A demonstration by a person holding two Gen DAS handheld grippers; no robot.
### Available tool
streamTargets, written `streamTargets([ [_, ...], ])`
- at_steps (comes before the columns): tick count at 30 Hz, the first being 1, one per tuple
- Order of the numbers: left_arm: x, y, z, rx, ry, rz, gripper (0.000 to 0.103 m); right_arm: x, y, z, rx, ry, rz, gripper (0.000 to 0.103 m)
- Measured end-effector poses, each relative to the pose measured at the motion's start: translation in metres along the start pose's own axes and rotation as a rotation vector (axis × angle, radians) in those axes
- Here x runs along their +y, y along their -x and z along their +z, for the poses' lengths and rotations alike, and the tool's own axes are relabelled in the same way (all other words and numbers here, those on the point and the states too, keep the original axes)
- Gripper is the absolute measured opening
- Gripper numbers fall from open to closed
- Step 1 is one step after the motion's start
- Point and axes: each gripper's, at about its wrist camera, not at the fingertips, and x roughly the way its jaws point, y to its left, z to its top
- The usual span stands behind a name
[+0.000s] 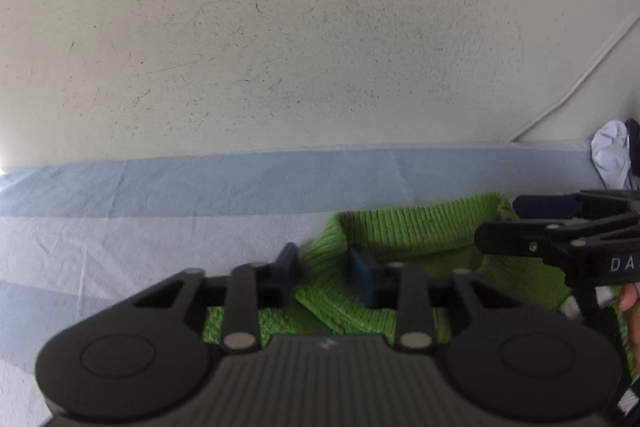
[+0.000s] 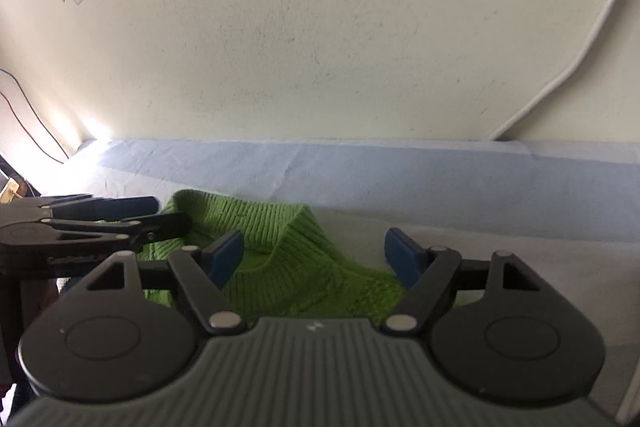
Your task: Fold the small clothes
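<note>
My green knit garment lies bunched on the blue sheet, folding barely begun; my left gripper stands narrow about a ridge of knit, whether pinched I cannot tell; my right gripper gapes wide, empty

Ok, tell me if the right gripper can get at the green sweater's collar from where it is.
Probably yes. The right gripper has its jaws wide open, with the green sweater and its collar just ahead on the bedsheet, nothing between. The left gripper sits beside the collar's far end.
</note>
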Motion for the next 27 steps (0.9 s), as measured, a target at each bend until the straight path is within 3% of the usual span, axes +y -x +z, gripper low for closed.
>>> streamTargets([
  [1, -0.002, 0.002, -0.002, -0.009, -0.017, 0.003, 0.017, 0.005, -0.001, -0.002, -0.001, 0.036, -0.003, 0.045],
  [2, -0.003, 0.006, -0.005, -0.019, -0.027, 0.011, 0.015, 0.010, 0.000, -0.004, 0.007, 0.070, -0.002, 0.026],
  [4, -0.004, 0.019, -0.011, -0.044, -0.032, 0.005, 0.013, 0.015, 0.005, -0.008, -0.003, 0.094, -0.029, 0.019],
  [11, -0.013, 0.133, -0.055, -0.218, -0.081, -0.082, 0.013, 0.053, 0.094, -0.025, -0.140, 0.185, -0.015, 0.016],
  [17, -0.018, 0.229, -0.146, -0.334, -0.096, -0.138, 0.013, 0.097, 0.201, -0.104, -0.235, 0.365, 0.009, 0.016],
  [22, -0.025, 0.256, -0.212, -0.296, -0.025, -0.206, 0.015, 0.114, 0.234, -0.196, -0.220, 0.430, -0.022, 0.016],
  [24, -0.031, 0.246, -0.231, -0.251, -0.037, -0.202, 0.019, 0.117, 0.225, -0.226, -0.202, 0.445, -0.079, 0.017],
  [27, -0.034, 0.222, -0.249, -0.152, -0.046, -0.174, 0.028, 0.118, 0.191, -0.249, -0.169, 0.403, -0.161, 0.027],
])
